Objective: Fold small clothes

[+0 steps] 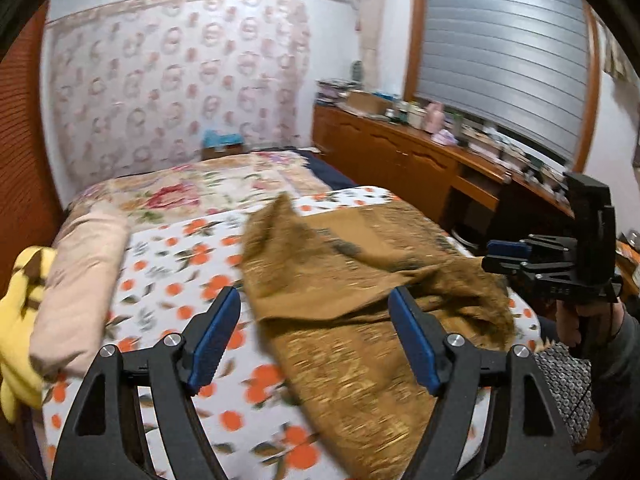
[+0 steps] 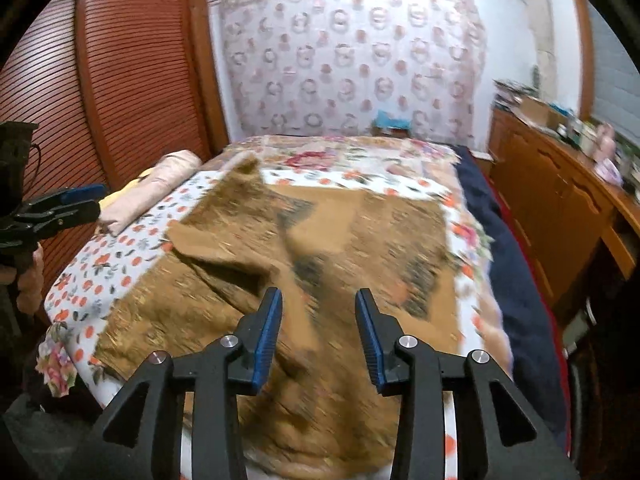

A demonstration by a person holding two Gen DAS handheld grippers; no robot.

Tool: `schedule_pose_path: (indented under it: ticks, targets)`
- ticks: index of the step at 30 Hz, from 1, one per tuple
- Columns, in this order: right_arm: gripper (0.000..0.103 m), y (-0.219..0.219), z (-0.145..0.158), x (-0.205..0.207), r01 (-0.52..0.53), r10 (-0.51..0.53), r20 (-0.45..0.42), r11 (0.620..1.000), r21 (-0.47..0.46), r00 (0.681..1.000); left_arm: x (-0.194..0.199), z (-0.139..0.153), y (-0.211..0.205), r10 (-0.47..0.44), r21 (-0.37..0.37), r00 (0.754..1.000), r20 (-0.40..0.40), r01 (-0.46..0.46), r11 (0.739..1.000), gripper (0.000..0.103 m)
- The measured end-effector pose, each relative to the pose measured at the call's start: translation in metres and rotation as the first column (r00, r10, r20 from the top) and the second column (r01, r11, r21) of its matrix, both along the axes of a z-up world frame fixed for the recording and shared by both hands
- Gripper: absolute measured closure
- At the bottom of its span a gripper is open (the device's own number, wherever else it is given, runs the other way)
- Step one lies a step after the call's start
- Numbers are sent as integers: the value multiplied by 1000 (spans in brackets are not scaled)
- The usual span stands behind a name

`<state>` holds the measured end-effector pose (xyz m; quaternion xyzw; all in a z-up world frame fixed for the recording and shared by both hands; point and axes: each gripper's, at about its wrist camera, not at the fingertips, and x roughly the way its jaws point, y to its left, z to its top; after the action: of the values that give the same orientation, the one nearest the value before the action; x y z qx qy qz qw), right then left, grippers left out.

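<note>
A brown patterned garment [image 1: 352, 280] lies loosely spread and partly folded over on the orange-flowered bed sheet [image 1: 176, 280]. It also fills the middle of the right wrist view [image 2: 320, 248]. My left gripper [image 1: 316, 332] is open and empty, held above the garment's left edge. My right gripper [image 2: 318, 332] is open and empty above the garment's near part. The right gripper also shows at the right of the left wrist view [image 1: 508, 256], and the left gripper at the left edge of the right wrist view [image 2: 80, 200].
A rolled pink cloth [image 1: 80, 288] and a yellow cloth [image 1: 20, 320] lie at the bed's left side. A floral quilt [image 1: 200, 188] covers the far bed. A wooden cabinet [image 1: 400, 156] with clutter runs along the right. A slatted wooden wardrobe [image 2: 120, 80] stands on the left.
</note>
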<state>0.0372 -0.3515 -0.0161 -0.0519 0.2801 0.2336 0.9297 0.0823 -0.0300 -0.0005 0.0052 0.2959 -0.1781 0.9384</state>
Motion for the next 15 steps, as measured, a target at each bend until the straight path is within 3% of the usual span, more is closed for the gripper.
schedule_pose_path:
  ticks: [5, 15]
  targets:
    - [47, 49, 1, 23, -116, 116, -11, 993, -18, 993, -4, -9, 30, 70, -13, 997, -13, -71, 997, 26]
    - [47, 155, -25, 78, -305, 287, -122, 938, -167, 950, -4, -23, 58, 132, -27, 991, -29, -132, 991, 26]
